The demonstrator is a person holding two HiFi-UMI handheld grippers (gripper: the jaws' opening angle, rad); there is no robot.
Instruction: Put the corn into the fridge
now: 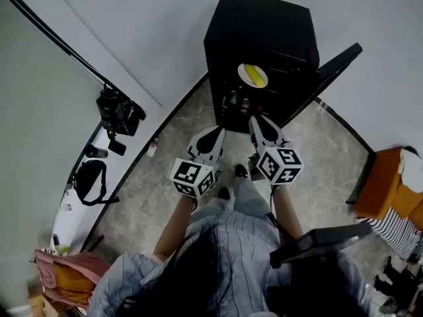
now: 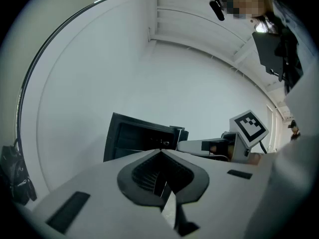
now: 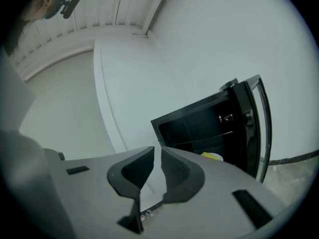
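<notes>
Corn (image 1: 253, 75) lies in the open fridge (image 1: 264, 32); left gripper (image 1: 217, 133) fingers together, right gripper (image 1: 257, 120) fingers slightly apart, empty.

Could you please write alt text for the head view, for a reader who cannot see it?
Seen from above, a person holds the left hand-held gripper and the right hand-held gripper toward an open black fridge, where yellow corn lies on a white plate inside. The fridge door stands open to the right.
</notes>
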